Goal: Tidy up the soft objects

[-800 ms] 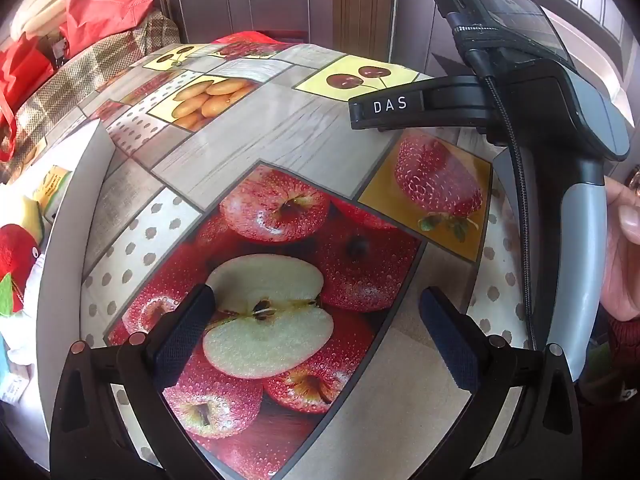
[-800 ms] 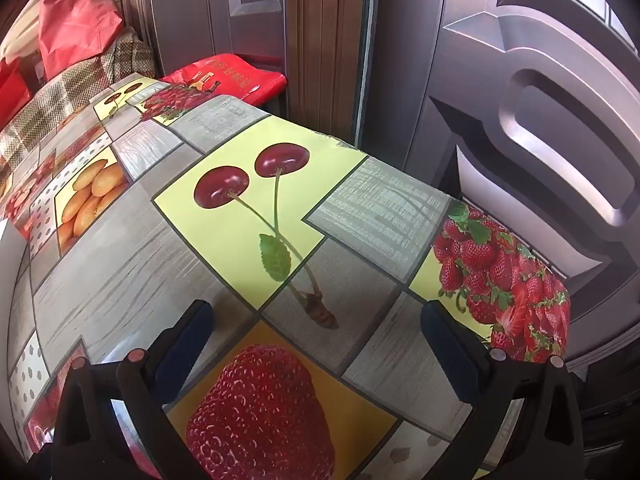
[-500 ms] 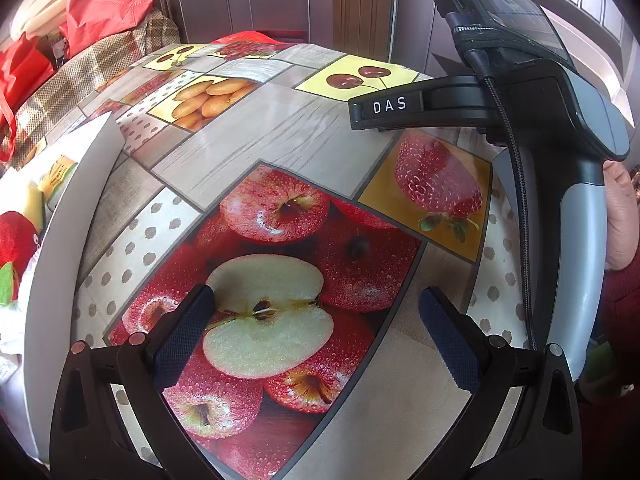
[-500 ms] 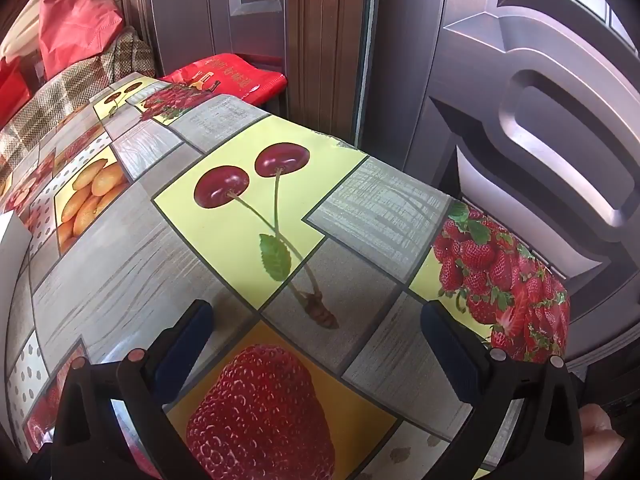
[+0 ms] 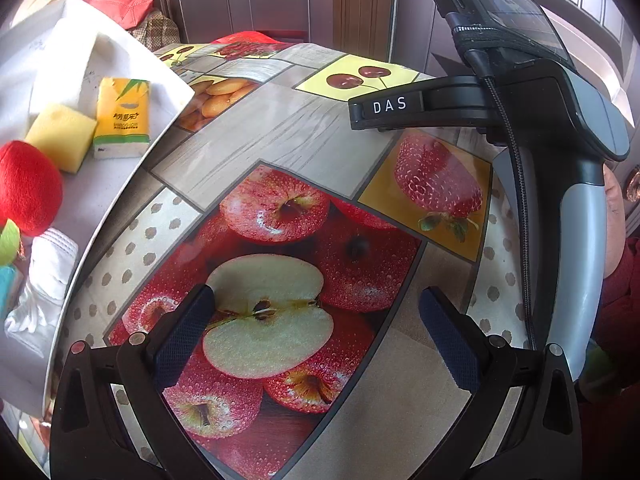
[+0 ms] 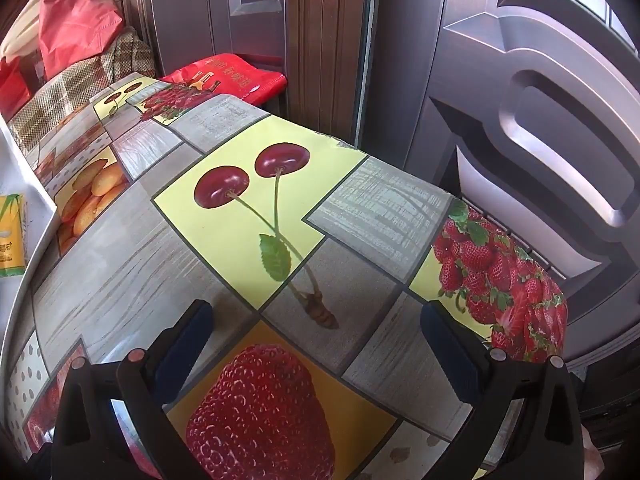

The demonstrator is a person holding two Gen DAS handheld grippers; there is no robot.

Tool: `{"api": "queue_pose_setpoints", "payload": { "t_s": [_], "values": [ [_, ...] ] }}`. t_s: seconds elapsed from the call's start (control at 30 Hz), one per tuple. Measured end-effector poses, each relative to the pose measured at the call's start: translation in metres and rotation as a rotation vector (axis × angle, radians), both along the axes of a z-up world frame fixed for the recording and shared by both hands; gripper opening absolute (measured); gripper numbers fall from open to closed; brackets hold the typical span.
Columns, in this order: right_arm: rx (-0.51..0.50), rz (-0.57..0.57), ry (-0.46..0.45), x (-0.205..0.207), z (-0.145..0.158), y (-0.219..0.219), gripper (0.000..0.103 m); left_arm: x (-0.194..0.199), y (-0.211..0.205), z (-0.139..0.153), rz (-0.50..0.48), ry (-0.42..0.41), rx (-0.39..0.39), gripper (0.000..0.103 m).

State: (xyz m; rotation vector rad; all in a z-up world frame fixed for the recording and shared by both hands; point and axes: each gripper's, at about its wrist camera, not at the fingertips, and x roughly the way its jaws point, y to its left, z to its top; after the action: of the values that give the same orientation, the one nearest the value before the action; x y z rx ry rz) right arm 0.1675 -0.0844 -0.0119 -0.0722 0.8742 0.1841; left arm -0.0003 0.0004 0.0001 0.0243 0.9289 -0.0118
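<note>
Since my left gripper [image 5: 316,326] and right gripper [image 6: 316,334] both gape wide and empty over the tabletop [image 5: 280,120], nothing looks sorted yet: the sponge [image 5: 60,136], tissue pack [image 5: 120,120], red plush [image 5: 28,188] and white cloth [image 5: 44,280] wait in the white box [image 5: 132,60] at its left edge.

Legible text, left wrist view: "DAS" in white capitals on a black label strip, fixed to the right gripper [image 5: 384,114] body. Yellow tissue pack [image 5: 122,118] inside the white tray [image 5: 120,184] carries dark Chinese characters mid-face (too small to read) and a line of small Latin print below, apparently "BAMBOO", rest unclear.

Right wrist view: same tissue pack [image 6: 11,236] at left edge, print unreadable. Red bag [image 6: 232,76] behind the table shows gold Chinese characters, not resolvable.
</note>
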Motion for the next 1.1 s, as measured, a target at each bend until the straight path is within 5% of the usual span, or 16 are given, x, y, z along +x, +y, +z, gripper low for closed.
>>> {"api": "queue_pose_setpoints", "payload": {
  "t_s": [1.1],
  "values": [
    [-0.002,0.0,0.001,0.0003,0.0006,0.0,0.103,0.0013,-0.0039,-0.0012,-0.001,0.0,-0.002,0.102]
  ]
}}
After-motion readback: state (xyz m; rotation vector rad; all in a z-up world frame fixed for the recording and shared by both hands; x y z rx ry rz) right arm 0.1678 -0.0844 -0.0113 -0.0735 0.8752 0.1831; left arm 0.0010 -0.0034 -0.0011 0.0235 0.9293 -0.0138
